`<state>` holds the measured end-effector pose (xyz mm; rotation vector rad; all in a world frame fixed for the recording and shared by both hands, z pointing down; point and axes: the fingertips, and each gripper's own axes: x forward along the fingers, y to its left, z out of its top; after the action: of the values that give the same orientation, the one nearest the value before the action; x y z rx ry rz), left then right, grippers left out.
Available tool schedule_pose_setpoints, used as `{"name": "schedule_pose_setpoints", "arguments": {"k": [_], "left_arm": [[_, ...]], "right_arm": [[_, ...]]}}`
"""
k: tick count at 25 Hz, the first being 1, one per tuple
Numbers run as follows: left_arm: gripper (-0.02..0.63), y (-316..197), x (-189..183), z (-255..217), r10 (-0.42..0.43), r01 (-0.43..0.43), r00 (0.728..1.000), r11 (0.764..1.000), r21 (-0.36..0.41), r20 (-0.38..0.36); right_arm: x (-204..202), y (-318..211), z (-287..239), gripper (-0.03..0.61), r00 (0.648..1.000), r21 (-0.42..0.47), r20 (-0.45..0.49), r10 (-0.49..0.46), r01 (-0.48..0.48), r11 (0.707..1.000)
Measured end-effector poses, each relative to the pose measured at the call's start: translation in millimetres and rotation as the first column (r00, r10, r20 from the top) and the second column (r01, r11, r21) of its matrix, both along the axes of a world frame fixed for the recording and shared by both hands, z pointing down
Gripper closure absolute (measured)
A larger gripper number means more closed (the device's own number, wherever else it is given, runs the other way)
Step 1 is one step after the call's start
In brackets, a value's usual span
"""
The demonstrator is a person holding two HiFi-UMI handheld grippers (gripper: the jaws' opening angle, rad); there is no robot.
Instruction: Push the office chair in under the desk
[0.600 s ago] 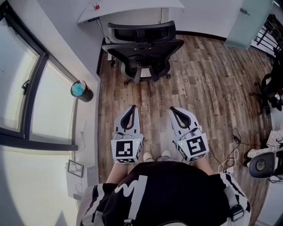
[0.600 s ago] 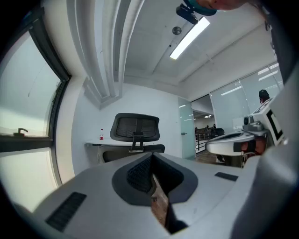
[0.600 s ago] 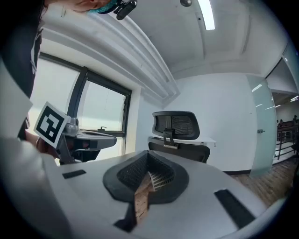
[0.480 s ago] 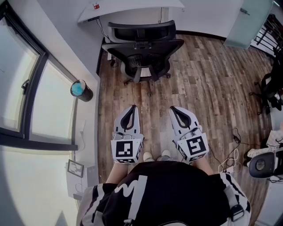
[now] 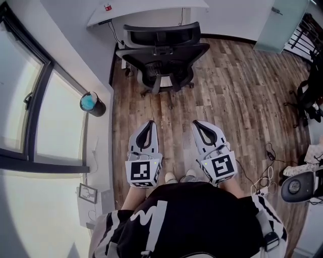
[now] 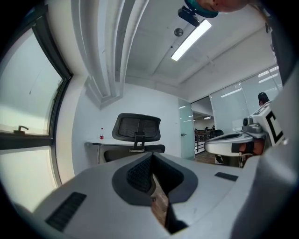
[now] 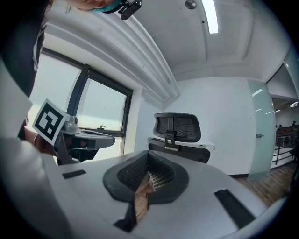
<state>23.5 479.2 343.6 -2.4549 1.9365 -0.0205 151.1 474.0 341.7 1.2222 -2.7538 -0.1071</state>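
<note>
The black mesh-backed office chair point(image 5: 161, 53) stands on the wood-plank floor point(image 5: 237, 90) at the white worktop's point(image 5: 146, 7) edge, well ahead of the left hand-held gripper point(image 5: 149, 124) and right hand-held gripper point(image 5: 198, 125), both pressed together and empty.

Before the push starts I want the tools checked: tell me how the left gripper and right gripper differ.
The left gripper is on the window side, the right gripper on the open-floor side. The left points nearly straight ahead; the right slants more inward. The left's cube and the right's cube bear different marker patterns. Shared: both have fingers shut on nothing, are level, and stand short of the chair.
</note>
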Motion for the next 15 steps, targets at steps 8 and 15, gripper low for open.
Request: {"name": "schedule_pose_setpoints", "arguments": {"k": [8,15], "left_arm": [[0.604,8.5,-12.1,3.1,0.031,-0.03,0.999,0.999,0.023,-0.022],[0.604,11.8,-26.1,3.6,0.032,-0.032,0.999,0.999,0.018,-0.016]], "right_arm": [[-14.2,13.1,0.0,0.569,0.998,0.003,0.07,-0.004,0.004,1.0],[-18.5,23.4,-8.5,0.569,0.992,0.002,0.123,0.012,-0.012,1.0]]}}
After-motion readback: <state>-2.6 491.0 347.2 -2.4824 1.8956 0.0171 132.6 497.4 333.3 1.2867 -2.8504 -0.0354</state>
